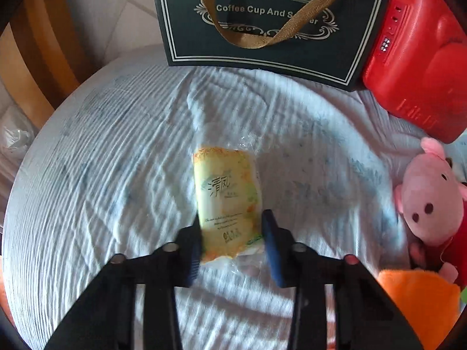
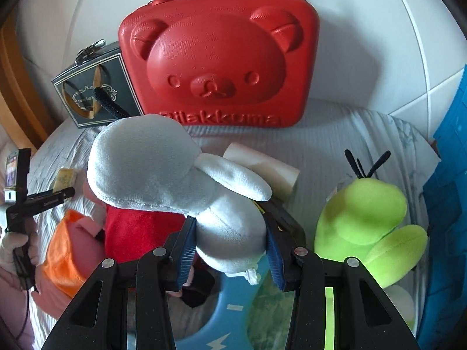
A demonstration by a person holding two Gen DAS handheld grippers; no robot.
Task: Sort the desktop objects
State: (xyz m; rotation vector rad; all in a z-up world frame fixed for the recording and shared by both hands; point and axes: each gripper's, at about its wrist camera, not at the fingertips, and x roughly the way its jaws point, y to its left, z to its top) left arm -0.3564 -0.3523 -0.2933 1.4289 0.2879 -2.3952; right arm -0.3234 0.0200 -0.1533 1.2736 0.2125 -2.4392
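A yellow tissue pack (image 1: 226,201) lies on the white striped cloth (image 1: 116,175). My left gripper (image 1: 232,223) points down over it, a pad against each long side of the pack's near end, shut on it. The right wrist view also shows that gripper (image 2: 52,197), in a gloved hand (image 2: 14,245), at the far left by the tissue pack (image 2: 65,178). My right gripper (image 2: 230,252) is shut on a pale grey plush toy (image 2: 175,169), which hangs over a pink pig plush in a red dress (image 2: 128,233).
A dark gift bag (image 1: 262,29) and a red bear-faced case (image 2: 219,58) stand at the back. The pig plush (image 1: 432,198) and an orange plush (image 1: 417,300) lie right of the pack. A green plush (image 2: 362,221), a blue ring (image 2: 221,320) and a blue box (image 2: 446,204) crowd the right.
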